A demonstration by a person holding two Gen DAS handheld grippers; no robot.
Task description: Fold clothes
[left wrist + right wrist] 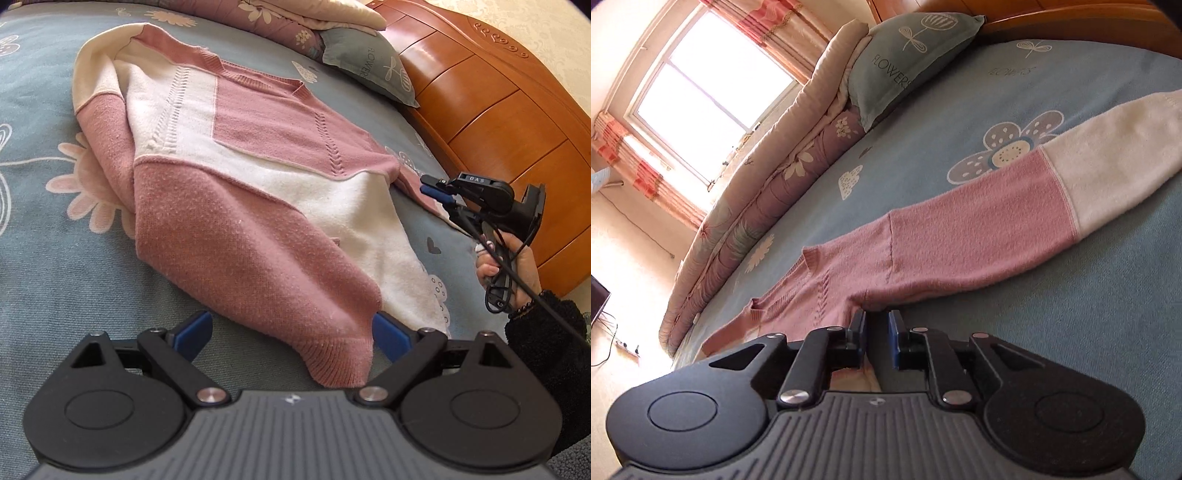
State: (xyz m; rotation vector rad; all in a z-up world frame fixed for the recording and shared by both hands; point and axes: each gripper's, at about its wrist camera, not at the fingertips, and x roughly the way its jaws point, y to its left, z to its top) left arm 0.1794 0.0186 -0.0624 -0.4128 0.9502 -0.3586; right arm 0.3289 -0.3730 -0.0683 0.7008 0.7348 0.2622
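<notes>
A pink and white knit sweater (pixel 240 155) lies spread on the blue flowered bedspread (pixel 44 258). My left gripper (pixel 293 334) is open wide just above the bed, and the sweater's ribbed pink hem corner (pixel 340 363) lies between its blue fingers. One sleeve (pixel 99 122) is tucked along the sweater's left side. The other sleeve (pixel 1015 206), pink then white, stretches out flat across the bed. My right gripper (pixel 878 330), held by a hand (pixel 517 266), sits low at that sleeve's armpit. Its jaws stand a narrow gap apart with nothing seen between them.
A grey-green pillow (pixel 365 59) and a rolled quilt (pixel 764 170) lie along the bed's far side. The wooden headboard (pixel 498 103) runs close on the right. A window with curtains (pixel 713 85) and floor cables (pixel 613 343) lie beyond the bed.
</notes>
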